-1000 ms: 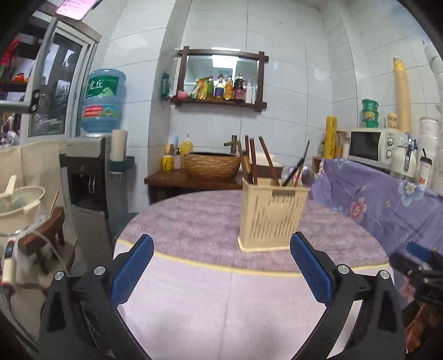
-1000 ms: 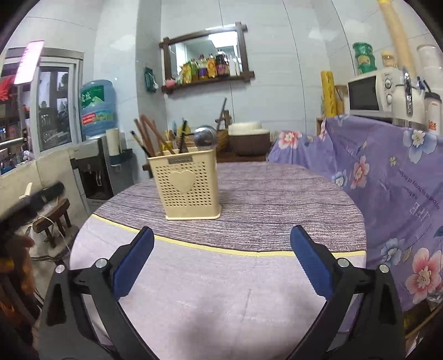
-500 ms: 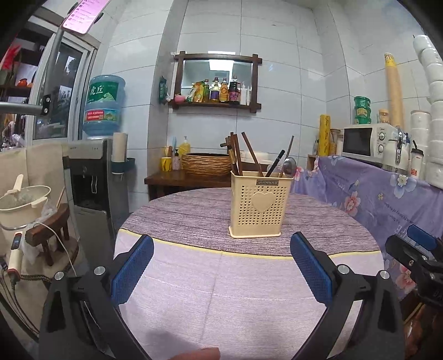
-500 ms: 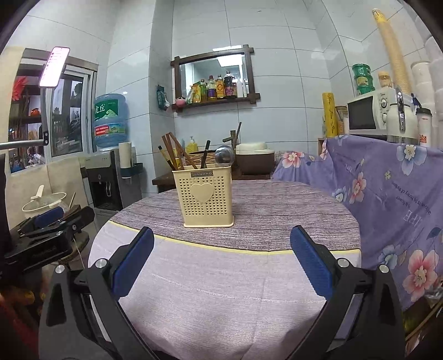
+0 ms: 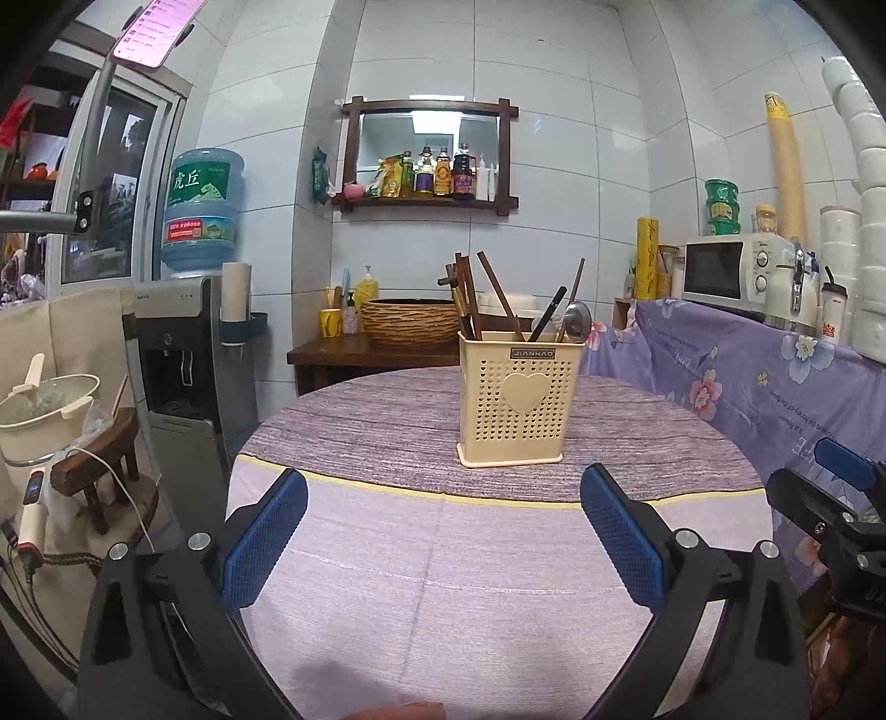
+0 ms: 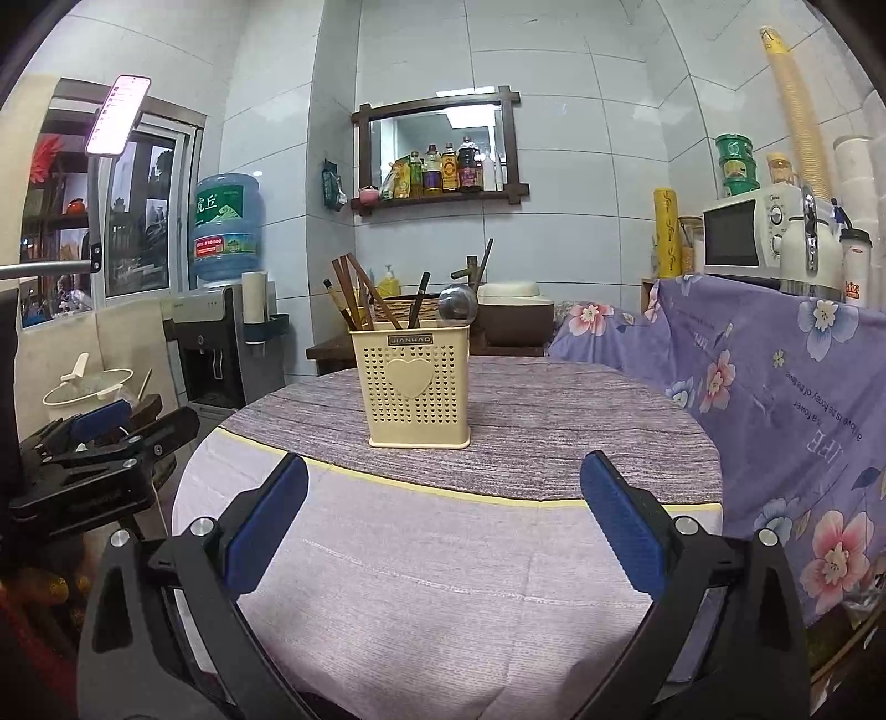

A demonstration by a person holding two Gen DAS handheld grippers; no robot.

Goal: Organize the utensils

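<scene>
Utensil holder (image 5: pixel 519 400) upright mid-table (image 5: pixel 387 554), chopsticks (image 5: pixel 487 296) and ladle (image 5: pixel 576 321) inside. Your left gripper (image 5: pixel 443 531) and right gripper (image 6: pixel 443 526) gape wide, empty, well back, apparently because nothing lies loose.

One holder (image 5: pixel 519 403) on one round table (image 5: pixel 443 565), and two grippers, the left (image 5: pixel 443 537) and the right (image 6: pixel 443 531). In the holder: one ladle (image 6: pixel 457 303), and dark sticks I can't count cleanly. One water jug (image 5: pixel 202 207), one dispenser (image 5: pixel 177 354), one microwave (image 5: pixel 731 268), one woven basket (image 5: pixel 408 322), one phone (image 5: pixel 158 25) overhead.
</scene>
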